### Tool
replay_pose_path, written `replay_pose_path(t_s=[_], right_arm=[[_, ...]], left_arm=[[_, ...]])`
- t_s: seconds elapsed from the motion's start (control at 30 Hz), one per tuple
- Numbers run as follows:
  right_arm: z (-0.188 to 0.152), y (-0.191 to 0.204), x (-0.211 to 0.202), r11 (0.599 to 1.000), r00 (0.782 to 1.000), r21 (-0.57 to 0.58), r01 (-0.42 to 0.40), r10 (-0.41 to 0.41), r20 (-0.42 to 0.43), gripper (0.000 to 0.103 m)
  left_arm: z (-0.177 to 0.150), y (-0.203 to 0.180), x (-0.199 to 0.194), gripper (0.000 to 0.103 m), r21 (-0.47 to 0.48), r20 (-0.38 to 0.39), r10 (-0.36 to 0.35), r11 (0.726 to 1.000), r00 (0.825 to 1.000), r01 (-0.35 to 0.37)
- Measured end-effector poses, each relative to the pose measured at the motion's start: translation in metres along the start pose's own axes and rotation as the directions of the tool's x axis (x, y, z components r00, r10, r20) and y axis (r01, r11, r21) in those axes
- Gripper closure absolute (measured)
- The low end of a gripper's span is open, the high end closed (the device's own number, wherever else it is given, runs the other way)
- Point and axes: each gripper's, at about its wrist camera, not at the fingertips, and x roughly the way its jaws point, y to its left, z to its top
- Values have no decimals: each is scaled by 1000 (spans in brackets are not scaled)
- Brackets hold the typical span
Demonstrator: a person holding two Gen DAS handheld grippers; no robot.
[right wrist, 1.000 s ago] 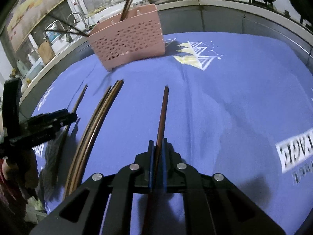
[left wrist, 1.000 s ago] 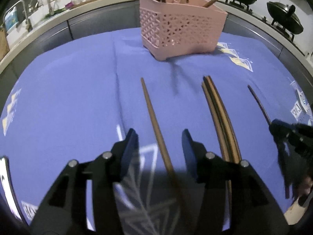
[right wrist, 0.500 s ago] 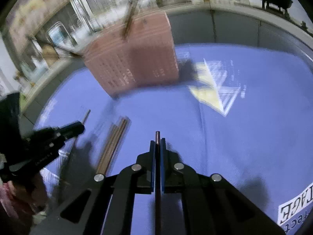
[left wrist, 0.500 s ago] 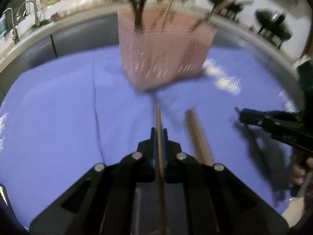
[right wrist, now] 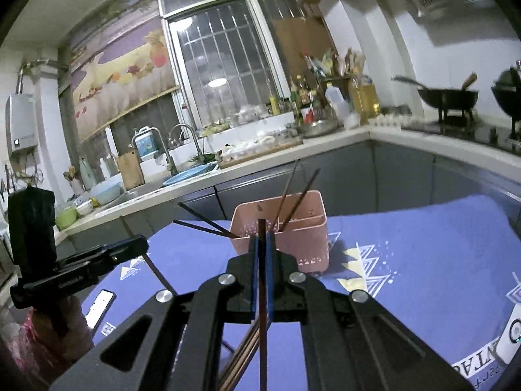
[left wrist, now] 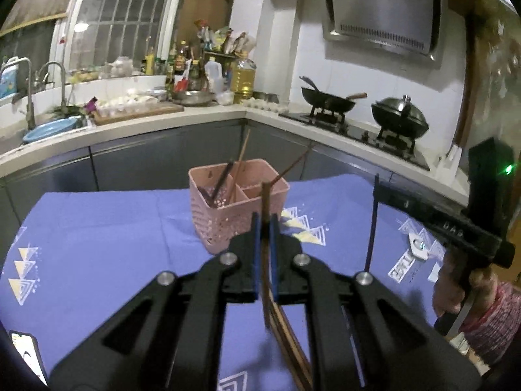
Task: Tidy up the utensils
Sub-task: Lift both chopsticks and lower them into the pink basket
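Observation:
A pink perforated basket [left wrist: 228, 218] stands on the blue tablecloth with several chopsticks leaning in its compartments; it also shows in the right wrist view [right wrist: 302, 241]. My left gripper [left wrist: 264, 224] is shut on a brown chopstick [left wrist: 266, 208], held upright and lifted, short of the basket. My right gripper [right wrist: 262, 244] is shut on a dark chopstick [right wrist: 262, 293], also lifted and short of the basket. The right gripper also shows at the right of the left wrist view, with its chopstick [left wrist: 372, 228] hanging down. More chopsticks [left wrist: 286, 332] lie on the cloth below.
The blue tablecloth [left wrist: 97, 247] covers the table. A phone [right wrist: 99, 306] lies at its left edge. A kitchen counter with a sink [right wrist: 189, 172] and a stove with woks [left wrist: 329, 104] runs behind the table.
Both grippers rose from the cloth, each with a chopstick, and tilted up toward the basket. The left gripper, open around its chopstick a second ago, has shut on it.

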Motion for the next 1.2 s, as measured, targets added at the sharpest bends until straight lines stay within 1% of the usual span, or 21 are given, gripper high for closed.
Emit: replay_pose_path(t_s=[0.03,0.07,0.13,0.23,0.3,0.37,0.43,0.5,0.57,0.6,0.7,0.77,0.8,0.9,1.0,1.1,1.13,1.17,1.2], right_arm=[[0,3,0,1000,1000,-20,14,-14,-3,98],[1,4,1,1000,1000,-26,16,-16,-6,98],[4,3,4,1000,1000,-9,-1,1,-20,98],[16,2,6,1000,1000,2,-21,21,-10,98],[35,3,10,999,999,-1,-39,39,10,98],[55,5,15,999,998,-8,-48,49,40,98],[78,6,25,999,997,-5,-37,38,73,98],[107,6,41,1000,993,14,-16,14,113,98],[128,7,52,1000,989,31,-3,-2,151,98],[135,7,56,999,986,32,6,-11,168,98],[154,7,74,998,978,51,22,-32,208,98],[155,7,87,997,971,46,55,-64,230,98],[151,7,97,996,970,33,78,-83,230,98],[131,4,117,994,975,17,105,-106,194,98],[103,1,136,993,983,-5,121,-119,138,98],[87,0,144,995,991,-5,99,-98,93,98],[82,-1,144,997,993,5,79,-80,86,97],[79,0,142,998,994,12,68,-69,85,95],[79,1,142,999,996,16,49,-50,70,94]], left_arm=[[-2,-2,-1,98,17,10,19,1000,1000,-20],[-2,-2,-2,98,22,8,19,1000,1000,-19],[1,-1,-4,99,14,-4,8,1000,1000,-8],[15,-2,-5,99,22,14,3,1000,1000,-4],[37,-4,-9,99,22,43,-20,1000,999,19],[58,-6,-11,99,28,70,-29,999,997,28],[87,-12,-11,99,42,114,-29,999,993,24],[117,-17,-7,99,64,172,3,998,985,-14],[138,-20,-2,99,71,215,48,995,975,-65],[149,-20,4,99,77,249,95,990,964,-117],[162,-18,21,99,81,297,185,973,937,-218],[164,-13,41,99,70,308,228,963,924,-261],[162,-10,49,99,68,305,237,961,923,-269],[150,2,81,99,58,260,270,954,927,-294],[130,15,109,99,50,190,298,949,935,-312],[116,24,120,98,37,147,299,951,943,-307],[111,26,121,95,36,128,298,952,946,-305],[110,27,121,89,36,105,298,952,949,-303],[110,27,120,66,38,96,304,950,948,-309]])
